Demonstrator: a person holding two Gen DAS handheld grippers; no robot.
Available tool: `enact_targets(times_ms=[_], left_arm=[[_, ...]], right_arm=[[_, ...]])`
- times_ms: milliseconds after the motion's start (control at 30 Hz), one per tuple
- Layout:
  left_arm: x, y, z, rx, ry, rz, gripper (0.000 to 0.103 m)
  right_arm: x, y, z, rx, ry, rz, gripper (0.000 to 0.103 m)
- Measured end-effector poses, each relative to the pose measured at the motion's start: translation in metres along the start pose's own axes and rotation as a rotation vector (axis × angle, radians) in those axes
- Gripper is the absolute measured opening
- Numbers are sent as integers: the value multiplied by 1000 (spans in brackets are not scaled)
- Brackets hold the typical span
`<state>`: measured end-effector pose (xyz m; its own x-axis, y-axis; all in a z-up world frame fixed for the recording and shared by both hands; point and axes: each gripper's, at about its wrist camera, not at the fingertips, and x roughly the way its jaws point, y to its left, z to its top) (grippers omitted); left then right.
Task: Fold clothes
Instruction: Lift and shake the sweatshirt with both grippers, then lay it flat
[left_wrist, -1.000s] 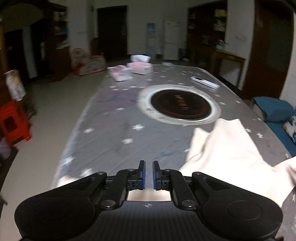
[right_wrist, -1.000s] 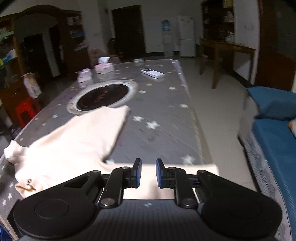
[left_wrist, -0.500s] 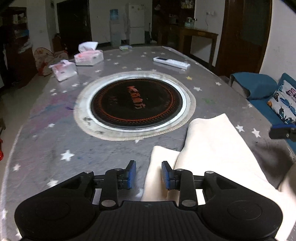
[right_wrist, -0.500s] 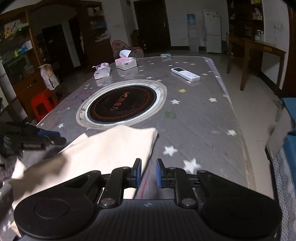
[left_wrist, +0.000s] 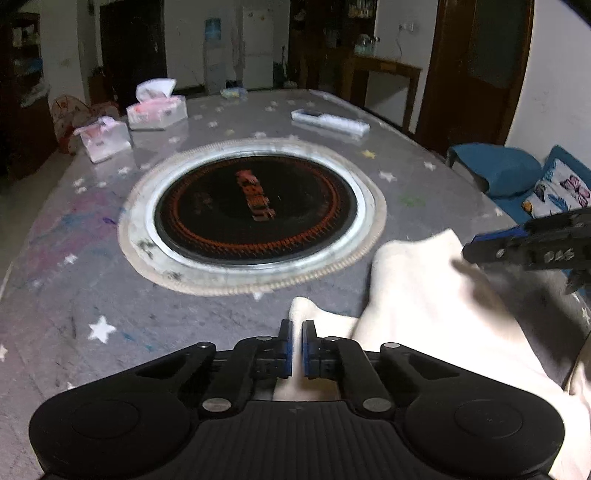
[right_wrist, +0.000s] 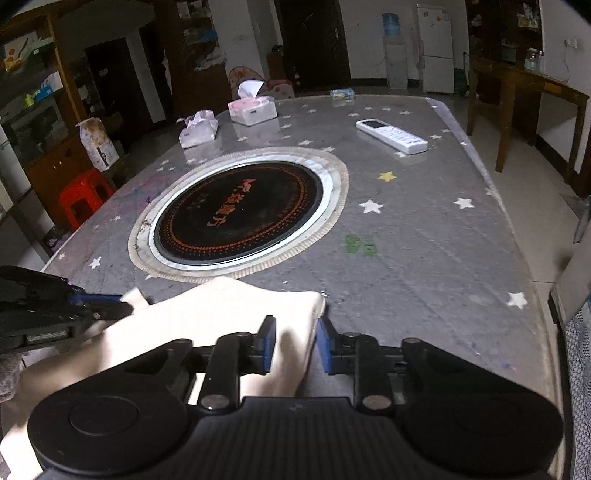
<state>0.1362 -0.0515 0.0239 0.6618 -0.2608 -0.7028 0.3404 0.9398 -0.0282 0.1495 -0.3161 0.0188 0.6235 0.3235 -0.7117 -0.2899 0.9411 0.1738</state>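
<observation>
Here, left gripper (left_wrist: 297, 341) jaws nipping cream garment (left_wrist: 424, 295) edge; right gripper (right_wrist: 294, 345) jaws wide, straddling fold.

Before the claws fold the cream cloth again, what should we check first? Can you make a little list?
1. Left claw pinching the cream cloth: ok, nearly shut on its edge.
2. Right claw gripping: not ok, open, cloth corner only lying between its fingers.
3. Cloth flat, no bunching: not ok, it's rumpled and lifted.
4. Free table ahead: ok, bare beyond the cloth.
5. Remote and tissue packs out of the way: ok, far off.
6. Cloth's near end: cannot tell, hidden by the claws.
</observation>
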Motion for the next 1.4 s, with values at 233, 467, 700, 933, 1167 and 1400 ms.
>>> enact_targets(times_ms=[233,467,700,933,1167,1400], left_arm=[[-17,33,10,-58,-112,124,4],[-3,65,5,-129,-83,214,4],[7,69,-4,-151,-23,227,13],[-33,56,-9,-135,-50,170,13],[-80,12,-40,-59,-36,38,13],[-119,-38,-94,22,-23,-86,13]], right_arm=[[19,1,2,-19,19,-15,25],[27,7,5,-68,12,-59,17],[28,15,11,-114,13,-105,17],[-14,22,13,-142,4,-67,24],[-65,38,-2,-157,8,-8,30],[-101,67,-46,-246,52,62,30]])
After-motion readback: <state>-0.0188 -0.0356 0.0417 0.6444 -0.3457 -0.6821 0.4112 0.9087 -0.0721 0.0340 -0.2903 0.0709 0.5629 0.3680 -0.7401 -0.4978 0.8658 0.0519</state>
